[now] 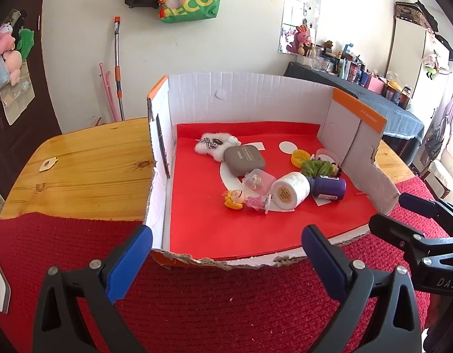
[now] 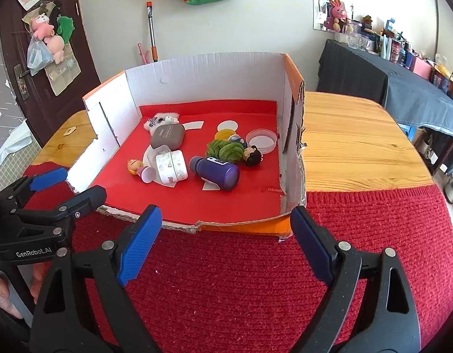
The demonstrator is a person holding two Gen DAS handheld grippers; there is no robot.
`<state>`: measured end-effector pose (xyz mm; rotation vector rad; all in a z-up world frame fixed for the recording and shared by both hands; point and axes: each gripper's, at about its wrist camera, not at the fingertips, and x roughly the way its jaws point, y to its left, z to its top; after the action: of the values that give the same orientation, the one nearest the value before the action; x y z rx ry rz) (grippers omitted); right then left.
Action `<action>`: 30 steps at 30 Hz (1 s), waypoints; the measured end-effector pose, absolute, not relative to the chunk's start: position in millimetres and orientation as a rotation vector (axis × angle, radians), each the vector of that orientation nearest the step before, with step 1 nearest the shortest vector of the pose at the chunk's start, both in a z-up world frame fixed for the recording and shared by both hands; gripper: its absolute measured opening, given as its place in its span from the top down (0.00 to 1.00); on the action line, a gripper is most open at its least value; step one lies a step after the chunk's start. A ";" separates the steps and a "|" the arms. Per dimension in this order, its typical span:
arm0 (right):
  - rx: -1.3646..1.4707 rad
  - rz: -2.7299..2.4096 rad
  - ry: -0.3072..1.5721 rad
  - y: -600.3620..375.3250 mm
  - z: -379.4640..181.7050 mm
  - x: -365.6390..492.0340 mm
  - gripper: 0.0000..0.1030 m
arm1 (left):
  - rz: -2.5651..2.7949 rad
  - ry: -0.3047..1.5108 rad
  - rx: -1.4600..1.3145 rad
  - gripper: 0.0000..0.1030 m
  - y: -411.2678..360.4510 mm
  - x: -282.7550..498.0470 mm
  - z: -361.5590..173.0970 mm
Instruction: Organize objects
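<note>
We see the box on the table, its front edge over the mat. Inside, the case lies before the plush; the jar lies left of the bottle.

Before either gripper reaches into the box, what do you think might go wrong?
1. The white jar and purple bottle lie on their sides, so a nudge may roll them.
2. The pile is tight: the clear capsule touches the grey case, so a grasp may disturb neighbours.
3. The torn box wall could catch the right gripper.
</note>
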<state>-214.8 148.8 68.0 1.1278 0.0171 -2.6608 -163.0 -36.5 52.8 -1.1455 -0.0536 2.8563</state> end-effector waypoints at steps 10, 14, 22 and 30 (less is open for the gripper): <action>1.133 -2.665 0.031 148.6 65.3 -215.2 0.11 | 2.872 -0.029 -1.151 0.00 -33.1 -163.0 51.4; 1.148 -2.658 0.021 149.5 62.9 -216.2 0.11 | 2.877 -0.013 -1.151 0.00 -32.1 -163.2 51.0; 1.142 -2.658 0.017 150.0 63.4 -215.6 0.11 | 2.878 -0.027 -1.152 0.00 -32.4 -164.0 51.5; 1.108 -2.654 0.018 148.0 69.0 -210.2 0.11 | 2.899 -0.029 -1.125 0.00 -34.1 -156.0 57.7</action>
<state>-210.2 148.0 69.0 1.1085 0.0177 -2.6543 -156.0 -34.1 57.7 -1.1252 -0.0292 2.8988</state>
